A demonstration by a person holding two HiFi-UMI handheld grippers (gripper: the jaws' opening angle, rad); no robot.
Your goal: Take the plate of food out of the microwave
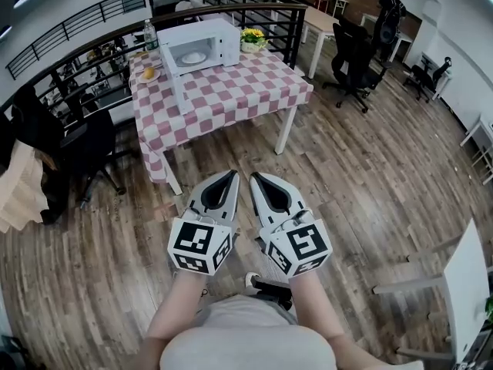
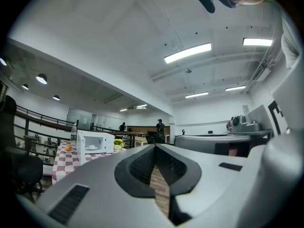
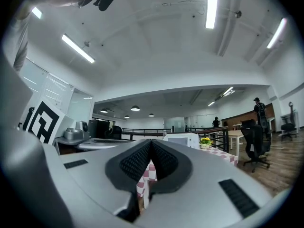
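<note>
A wood-plank floor (image 1: pixel 370 168) runs through an open office. A table (image 1: pixel 231 91) with a red-and-white checked cloth stands beside black railings (image 1: pixel 85 21), with black office chairs (image 1: pixel 350 60) nearby. Strip lights (image 2: pixel 187 52) glow on the white ceiling.

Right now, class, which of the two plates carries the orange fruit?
The tabletop plate, left of the microwave on the checked cloth, holds it. The other plate sits inside the microwave.
</note>
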